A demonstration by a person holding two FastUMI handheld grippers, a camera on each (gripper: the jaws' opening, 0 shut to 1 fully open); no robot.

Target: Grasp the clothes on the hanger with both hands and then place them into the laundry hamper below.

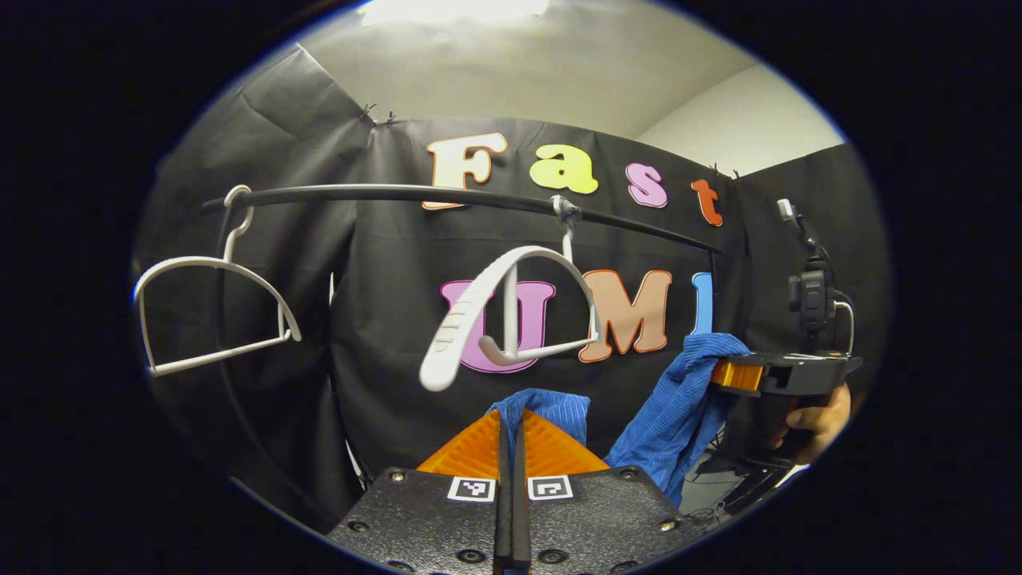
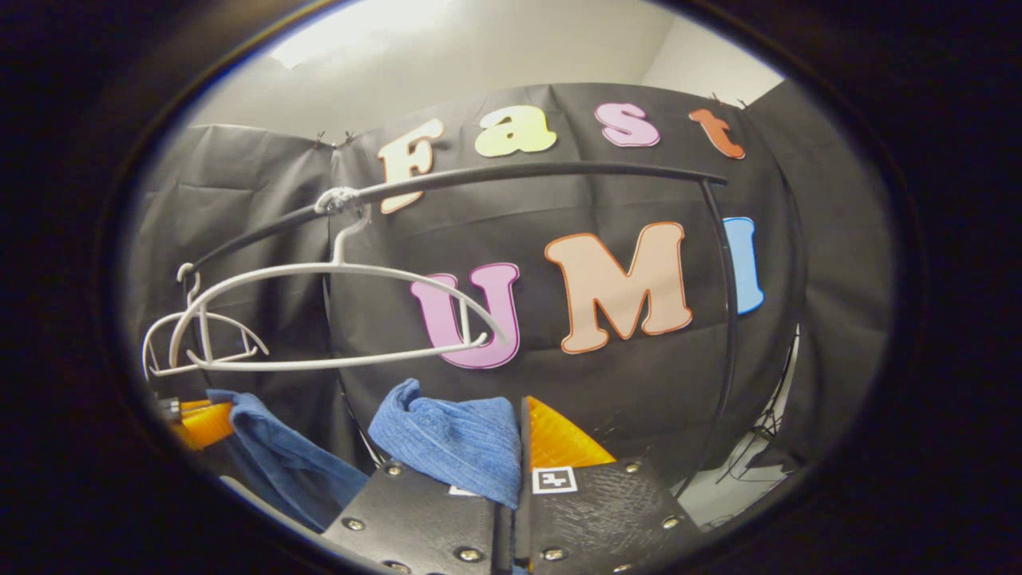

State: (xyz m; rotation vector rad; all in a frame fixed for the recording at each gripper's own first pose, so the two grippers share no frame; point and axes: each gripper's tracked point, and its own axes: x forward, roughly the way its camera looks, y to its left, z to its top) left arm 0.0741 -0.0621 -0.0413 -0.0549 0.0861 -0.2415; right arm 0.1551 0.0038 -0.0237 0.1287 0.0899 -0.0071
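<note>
Holding the blue garment (image 1: 679,407) below the black rail (image 1: 447,194), you have both grippers clamped on it. In the left gripper view, your left gripper (image 1: 512,427) has its fingers pressed together on a fold of the blue cloth that bunches up over their tips, under the nearer white hanger (image 1: 511,311) on the rail. To the right of that hanger, the right gripper (image 1: 738,374) pinches another edge of the same cloth, and the cloth hangs down from it in a long drape; your hand (image 1: 818,419) shows on its handle. A second white hanger (image 1: 211,315) hangs bare near the rail's left end. In the right gripper view, your right gripper (image 2: 519,435) has its fingers closed with a thick fold of the garment lying over the left finger, below the rail and the near hanger (image 2: 335,319). Lower left of that hanger, the left gripper (image 2: 196,422) holds the far end of the cloth. Both hangers carry no clothes; the garment is off them, stretched between your two grippers.
</note>
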